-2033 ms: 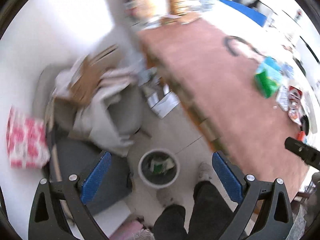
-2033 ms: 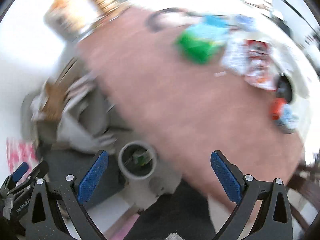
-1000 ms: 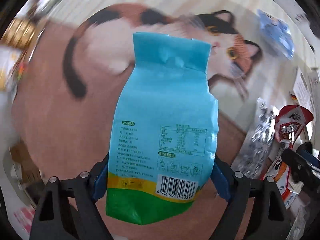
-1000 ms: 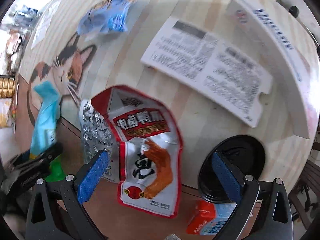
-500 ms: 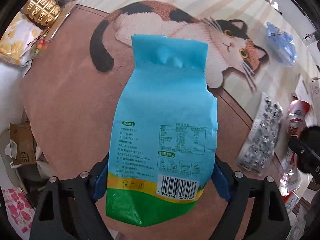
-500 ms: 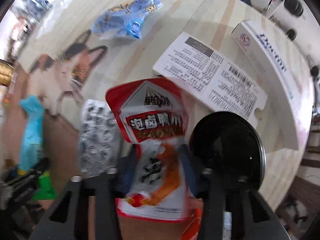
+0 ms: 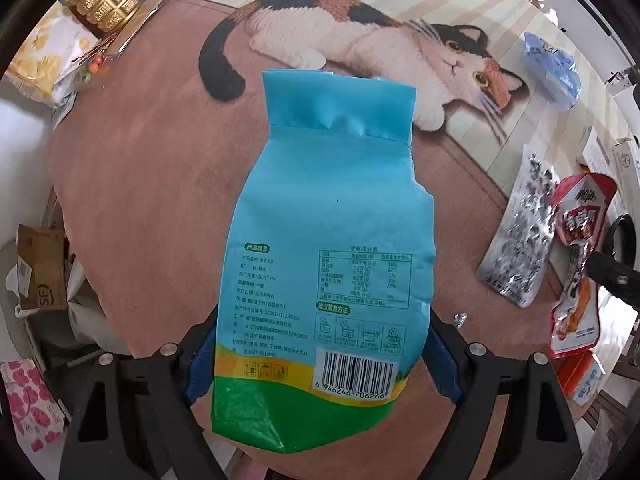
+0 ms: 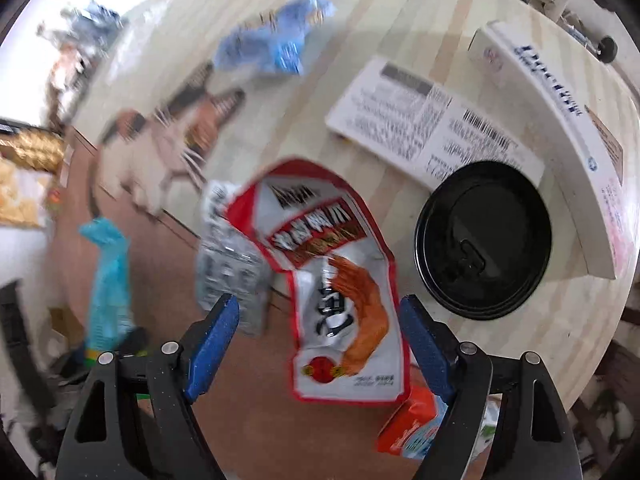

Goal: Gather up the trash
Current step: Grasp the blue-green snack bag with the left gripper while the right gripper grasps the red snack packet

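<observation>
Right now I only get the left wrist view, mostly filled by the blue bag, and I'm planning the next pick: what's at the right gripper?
Observer: A red snack pouch is between the right gripper's fingers, and its jaws are opening.
Operator: Anything crowding it?
Observer: A black round lid lies close beside the pouch, overlapping a white printed box.
Operator: Anything nearer the fingers?
Observer: A red-orange carton shows right at one finger's tip.

Both grippers point straight down. The left gripper (image 7: 320, 356) is clamped, its blue pads pressed inward on a load. The right gripper (image 8: 320, 340) has its jaws opening, pads apart.
</observation>
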`<action>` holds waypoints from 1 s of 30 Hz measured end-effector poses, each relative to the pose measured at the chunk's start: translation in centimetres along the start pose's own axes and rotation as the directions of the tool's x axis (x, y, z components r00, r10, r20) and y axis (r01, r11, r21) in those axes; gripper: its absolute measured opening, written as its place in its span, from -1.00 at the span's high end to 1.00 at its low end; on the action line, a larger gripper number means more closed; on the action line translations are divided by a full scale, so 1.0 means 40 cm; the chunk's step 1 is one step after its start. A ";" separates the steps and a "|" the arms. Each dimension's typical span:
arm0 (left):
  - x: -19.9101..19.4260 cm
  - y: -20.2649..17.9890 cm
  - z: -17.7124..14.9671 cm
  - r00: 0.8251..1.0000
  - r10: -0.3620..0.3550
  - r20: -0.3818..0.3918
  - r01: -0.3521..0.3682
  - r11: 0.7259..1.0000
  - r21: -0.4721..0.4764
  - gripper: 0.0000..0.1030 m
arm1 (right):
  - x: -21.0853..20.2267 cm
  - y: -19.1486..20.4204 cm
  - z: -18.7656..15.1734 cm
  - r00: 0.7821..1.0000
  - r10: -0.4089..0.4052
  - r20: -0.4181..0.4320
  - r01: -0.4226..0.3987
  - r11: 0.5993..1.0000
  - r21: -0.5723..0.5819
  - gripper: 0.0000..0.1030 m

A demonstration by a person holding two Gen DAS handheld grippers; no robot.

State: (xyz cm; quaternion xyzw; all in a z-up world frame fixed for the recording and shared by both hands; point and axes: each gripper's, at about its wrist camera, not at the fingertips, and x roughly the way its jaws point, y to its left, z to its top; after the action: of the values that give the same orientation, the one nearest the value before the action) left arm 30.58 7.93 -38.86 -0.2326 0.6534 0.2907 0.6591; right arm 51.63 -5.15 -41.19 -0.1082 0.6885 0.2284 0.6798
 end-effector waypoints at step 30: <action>-0.198 0.128 -0.088 0.980 -0.056 0.191 0.061 0.998 -0.017 -0.64 | -0.187 0.086 -0.213 0.982 -0.027 0.184 0.041 0.997 -0.072 0.14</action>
State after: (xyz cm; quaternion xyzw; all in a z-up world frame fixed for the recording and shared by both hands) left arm 24.71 8.57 -30.71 -0.2302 0.5769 0.2995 0.7242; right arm 42.87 -7.28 -33.50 -0.1238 0.6120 0.2516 0.7395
